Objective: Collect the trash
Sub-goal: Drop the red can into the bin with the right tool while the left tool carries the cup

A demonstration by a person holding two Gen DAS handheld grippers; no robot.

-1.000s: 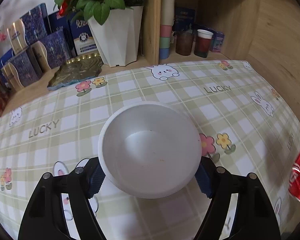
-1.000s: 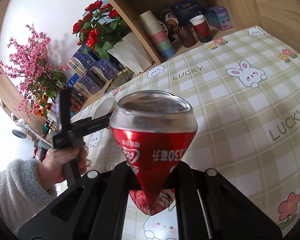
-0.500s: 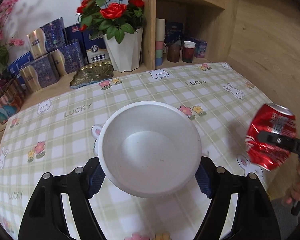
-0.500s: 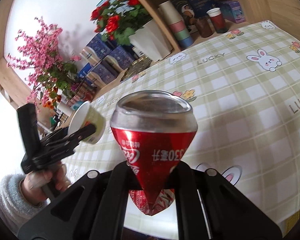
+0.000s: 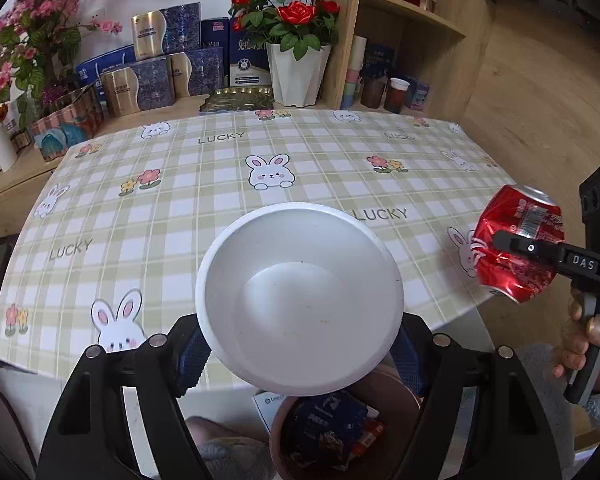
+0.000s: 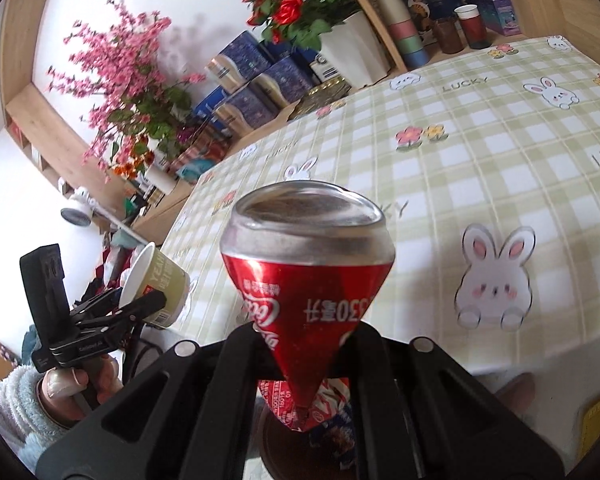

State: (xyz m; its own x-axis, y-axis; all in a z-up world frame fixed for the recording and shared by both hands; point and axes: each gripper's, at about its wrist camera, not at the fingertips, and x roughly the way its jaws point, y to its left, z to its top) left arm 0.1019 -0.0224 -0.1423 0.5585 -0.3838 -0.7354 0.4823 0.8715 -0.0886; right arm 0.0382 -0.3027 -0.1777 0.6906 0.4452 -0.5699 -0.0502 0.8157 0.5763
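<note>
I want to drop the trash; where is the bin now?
In the left wrist view the brown bin sits low, below the table edge, directly under the white bowl held in the left tongs.

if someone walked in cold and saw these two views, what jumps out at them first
Probably the crushed red cola can, pinched to a wedge in the right gripper and filling the middle of the right wrist view. Next, the empty white paper bowl clamped in the left gripper, held off the near edge of the bunny-print tablecloth. Just under the bowl sits a brown bin with wrappers in it.
</note>
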